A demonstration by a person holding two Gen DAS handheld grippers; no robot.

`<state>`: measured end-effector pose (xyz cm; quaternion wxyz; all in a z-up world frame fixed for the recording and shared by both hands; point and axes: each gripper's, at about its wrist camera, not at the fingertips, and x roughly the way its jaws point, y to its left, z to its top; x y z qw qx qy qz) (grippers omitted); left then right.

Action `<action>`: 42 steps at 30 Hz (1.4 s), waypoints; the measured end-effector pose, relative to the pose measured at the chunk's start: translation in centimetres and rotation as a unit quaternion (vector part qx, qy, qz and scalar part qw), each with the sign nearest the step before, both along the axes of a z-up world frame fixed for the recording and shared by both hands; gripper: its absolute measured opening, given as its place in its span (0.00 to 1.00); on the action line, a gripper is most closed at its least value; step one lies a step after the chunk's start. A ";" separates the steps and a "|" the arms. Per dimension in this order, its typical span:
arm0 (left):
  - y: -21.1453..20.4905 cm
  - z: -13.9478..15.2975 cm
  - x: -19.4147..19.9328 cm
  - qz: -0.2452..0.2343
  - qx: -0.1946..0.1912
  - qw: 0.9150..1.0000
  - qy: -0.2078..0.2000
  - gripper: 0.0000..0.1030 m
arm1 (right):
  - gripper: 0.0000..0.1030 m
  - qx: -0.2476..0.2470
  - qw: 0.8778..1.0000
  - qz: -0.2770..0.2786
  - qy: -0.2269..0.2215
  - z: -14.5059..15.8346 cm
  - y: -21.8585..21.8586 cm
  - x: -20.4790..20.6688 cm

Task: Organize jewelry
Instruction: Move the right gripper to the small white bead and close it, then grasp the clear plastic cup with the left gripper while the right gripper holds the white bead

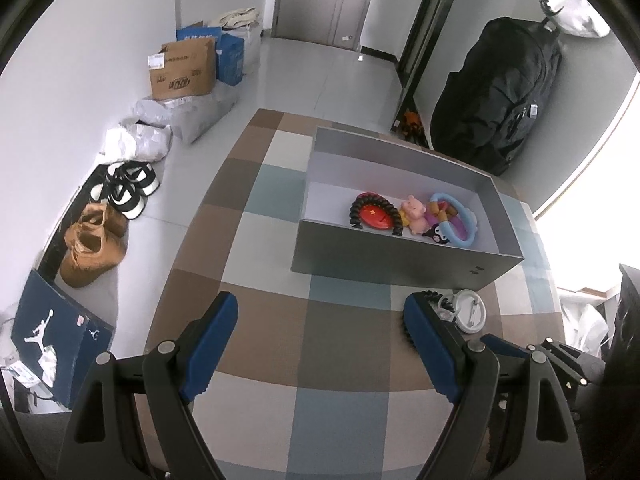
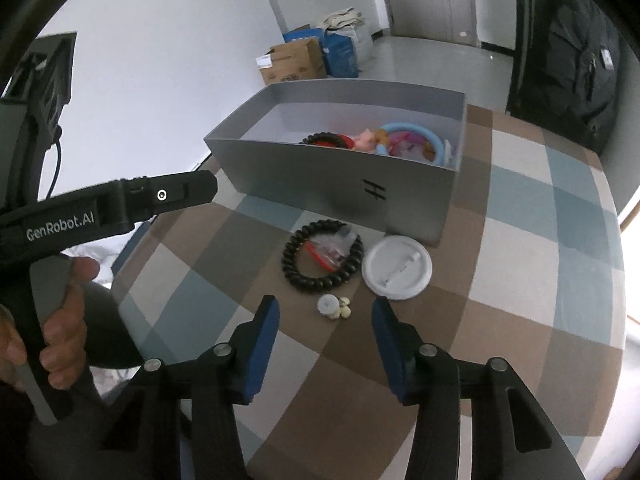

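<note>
On the checked counter, a black beaded bracelet, a white round badge and a small cream trinket lie before the grey box. Right claw hovers spread over the trinket; left claw gapes, holding nothing.

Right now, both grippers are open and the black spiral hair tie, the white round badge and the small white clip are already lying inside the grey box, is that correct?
Not quite. Both the left gripper and right gripper are open, but the black spiral hair tie, white round badge and small white clip lie on the checked tablecloth before the grey box, as the right wrist view shows.
</note>
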<state>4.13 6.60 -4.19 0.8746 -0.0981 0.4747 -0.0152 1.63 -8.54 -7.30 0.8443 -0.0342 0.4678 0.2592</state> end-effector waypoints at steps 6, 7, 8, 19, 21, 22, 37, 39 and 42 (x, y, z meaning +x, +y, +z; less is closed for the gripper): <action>0.2 0.0 0.1 -0.001 0.000 1.000 0.000 0.80 | 0.25 -0.037 0.999 -0.002 -0.006 -0.4 1.0 0.3; 0.2 -0.1 0.1 -0.001 -0.001 1.000 0.001 0.80 | 0.23 -0.040 0.999 -0.002 -0.005 -0.5 1.0 0.4; 0.1 -0.1 0.1 -0.001 -0.002 1.000 0.002 0.80 | 0.20 -0.044 0.999 -0.001 -0.006 -0.6 1.2 0.4; -0.1 -0.3 0.4 -0.006 -0.007 1.000 0.003 0.80 | 0.15 -0.046 0.999 -0.005 -0.010 -0.2 1.6 0.0; -0.2 -0.3 0.4 -0.008 -0.010 1.000 0.003 0.80 | 0.15 -0.039 0.999 -0.006 -0.009 0.0 1.3 -0.1; -0.2 -0.3 0.4 -0.010 -0.012 1.000 0.004 0.80 | 0.15 -0.034 0.999 -0.009 -0.008 0.1 1.1 0.0; -4.0 -0.2 0.8 -0.079 -0.040 0.996 0.013 0.80 | 0.15 0.009 0.998 -0.064 -0.014 2.4 -3.7 0.1; -4.7 -0.4 0.9 -0.087 -0.036 0.995 0.016 0.80 | 0.15 0.014 0.997 -0.074 -0.013 2.7 -4.4 0.5; -5.2 -0.5 1.0 -0.094 -0.029 0.995 0.018 0.80 | 0.15 0.024 0.996 -0.089 -0.013 3.0 -5.6 0.3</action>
